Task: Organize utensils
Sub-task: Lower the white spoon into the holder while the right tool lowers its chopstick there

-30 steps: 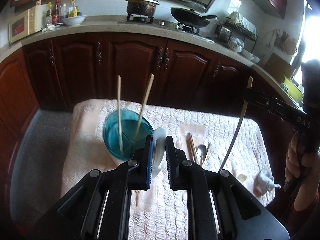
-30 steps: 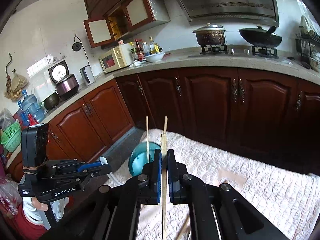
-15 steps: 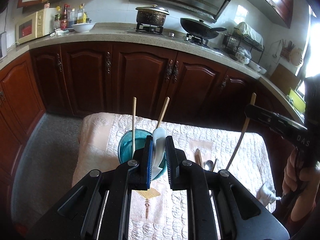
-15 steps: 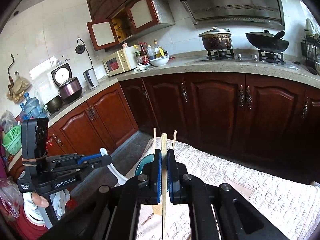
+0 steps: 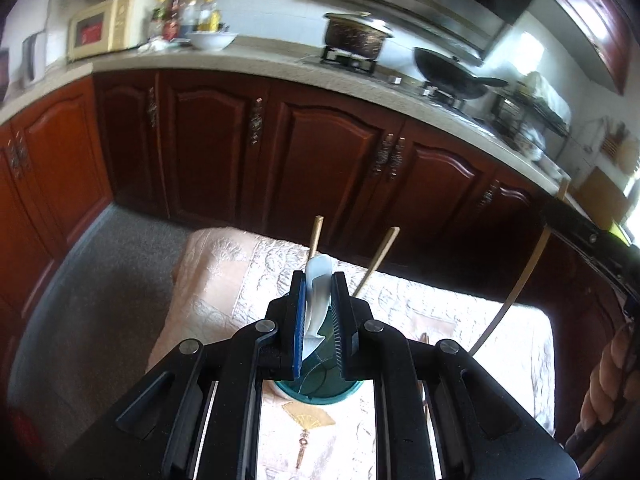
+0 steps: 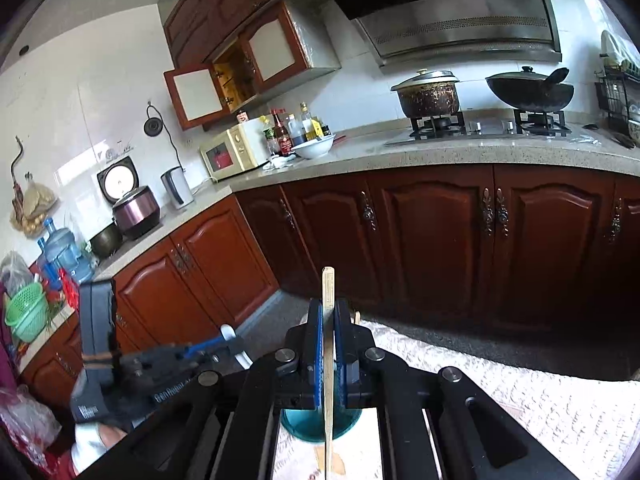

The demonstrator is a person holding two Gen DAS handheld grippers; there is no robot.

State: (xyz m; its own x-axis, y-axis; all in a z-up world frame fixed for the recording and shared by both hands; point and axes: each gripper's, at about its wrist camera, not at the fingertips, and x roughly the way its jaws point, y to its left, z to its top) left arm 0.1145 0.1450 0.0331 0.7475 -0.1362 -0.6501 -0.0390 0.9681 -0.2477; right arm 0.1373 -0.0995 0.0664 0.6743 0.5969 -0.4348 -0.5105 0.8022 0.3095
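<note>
Above the quilted table cover [image 5: 224, 276], the left gripper [image 5: 318, 312] was clenched on a white ceramic spoon [image 5: 317, 300], holding it over a teal utensil cup [image 5: 320, 388] where two wooden chopsticks [image 5: 376, 260] stood leaning. The right gripper [image 6: 328, 344] was clamped on a single chopstick [image 6: 328, 292], upright between its pads, just above that same cup [image 6: 304, 424].
</note>
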